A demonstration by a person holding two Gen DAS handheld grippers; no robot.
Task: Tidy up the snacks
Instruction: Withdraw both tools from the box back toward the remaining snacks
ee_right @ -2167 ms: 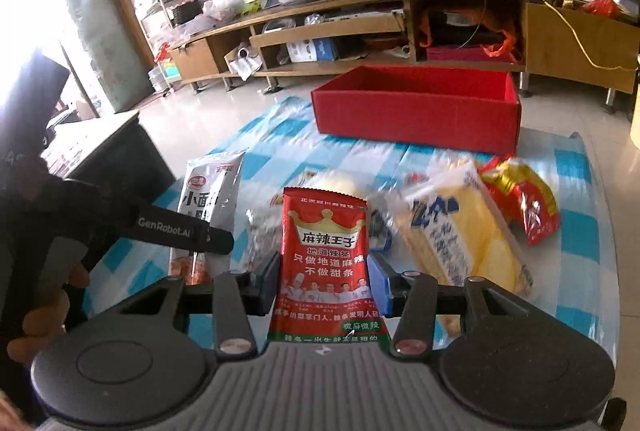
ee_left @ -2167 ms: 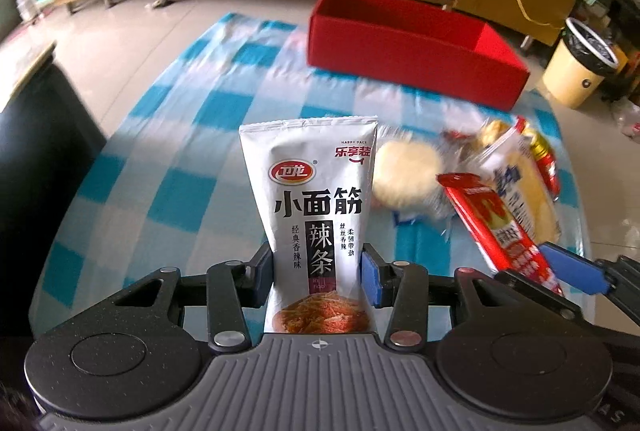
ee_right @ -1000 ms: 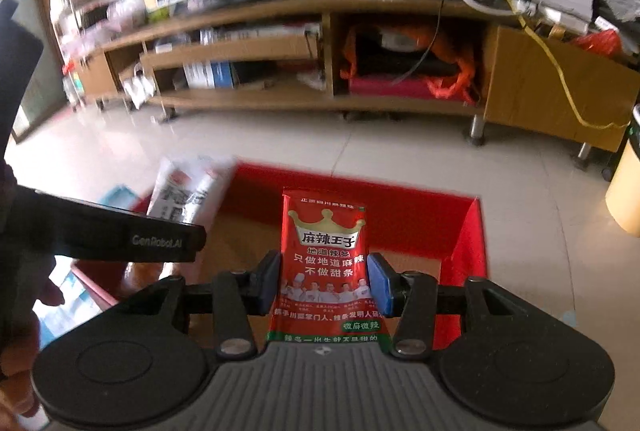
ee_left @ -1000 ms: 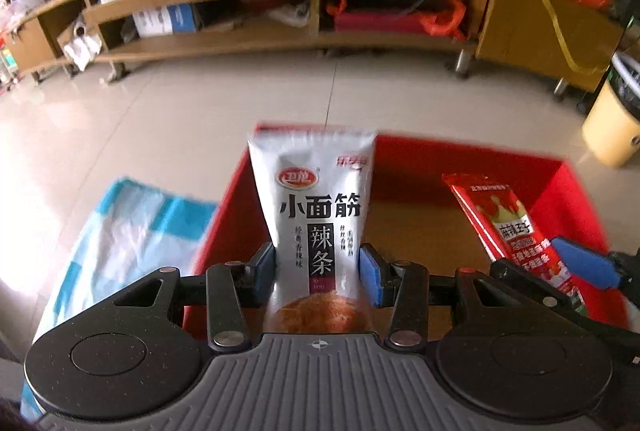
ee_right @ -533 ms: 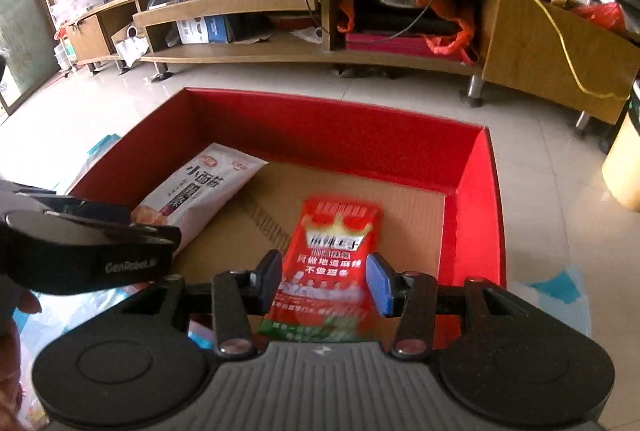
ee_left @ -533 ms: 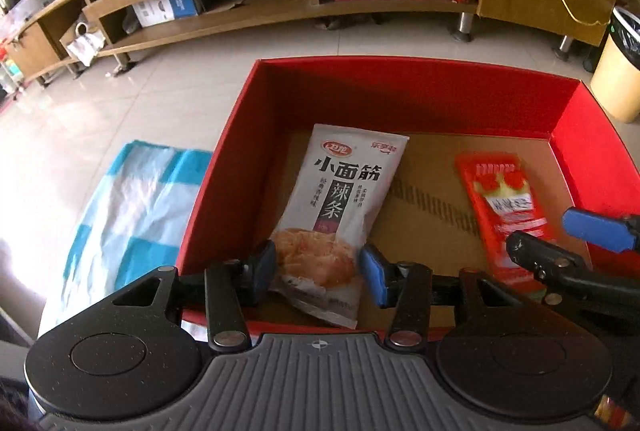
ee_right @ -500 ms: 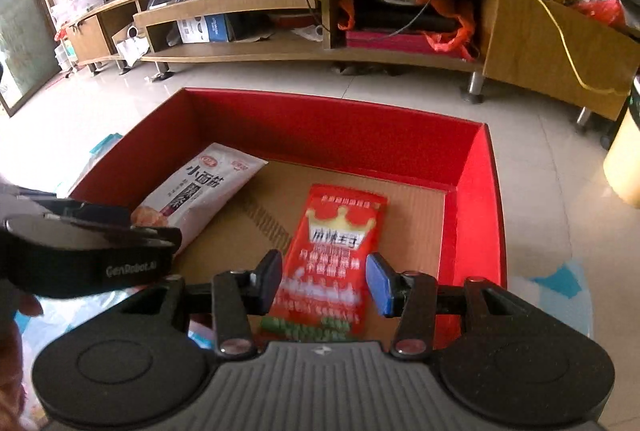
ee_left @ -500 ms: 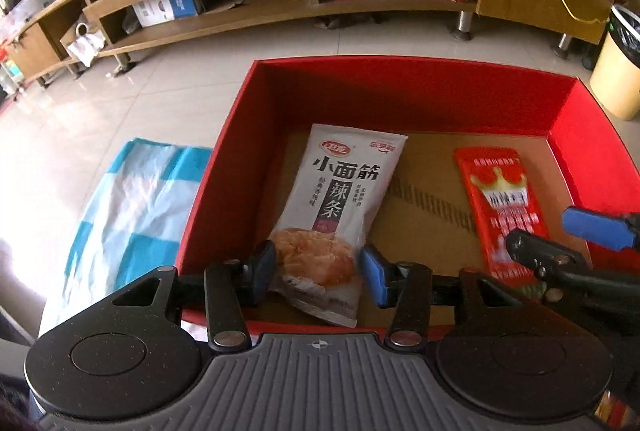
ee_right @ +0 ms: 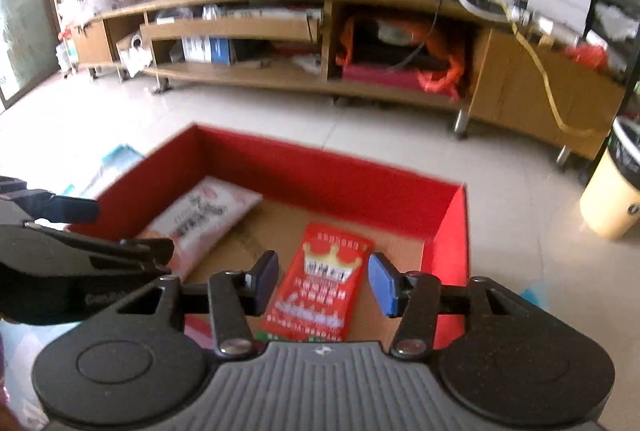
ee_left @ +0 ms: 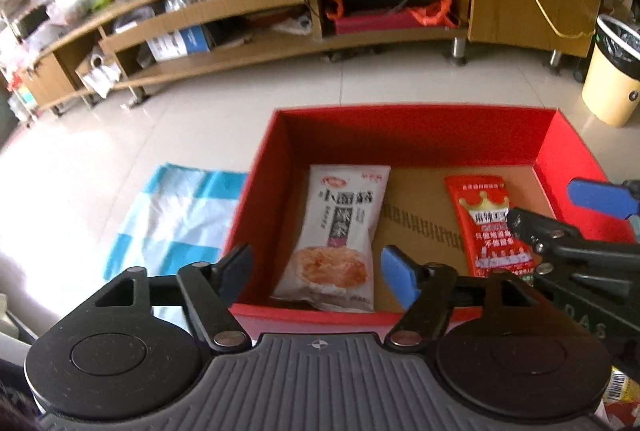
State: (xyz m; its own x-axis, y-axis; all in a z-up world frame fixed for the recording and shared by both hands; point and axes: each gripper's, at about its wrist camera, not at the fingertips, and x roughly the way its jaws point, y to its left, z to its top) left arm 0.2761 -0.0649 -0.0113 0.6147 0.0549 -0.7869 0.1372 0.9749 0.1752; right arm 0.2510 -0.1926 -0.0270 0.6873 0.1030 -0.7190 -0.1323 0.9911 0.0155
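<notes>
A red box [ee_left: 416, 129] [ee_right: 328, 175] with a cardboard floor sits on the blue-checked cloth [ee_left: 176, 215]. A white snack packet [ee_left: 340, 231] [ee_right: 204, 215] lies flat in its left half. A red snack packet [ee_left: 488, 219] [ee_right: 320, 287] lies flat in its right half. My left gripper [ee_left: 316, 271] is open and empty above the box's near wall, over the white packet. My right gripper [ee_right: 324, 283] is open and empty above the red packet; it also shows in the left wrist view [ee_left: 560, 223].
A long wooden TV stand [ee_left: 280, 15] [ee_right: 320, 31] runs along the back over a tiled floor. A cream bin [ee_left: 612, 71] [ee_right: 612, 199] stands at the right. A bit of snack wrapper [ee_left: 620, 395] shows at the bottom right.
Both grippers have opened wider and pulled back and up from the box. The white and red packets stay lying on the box floor.
</notes>
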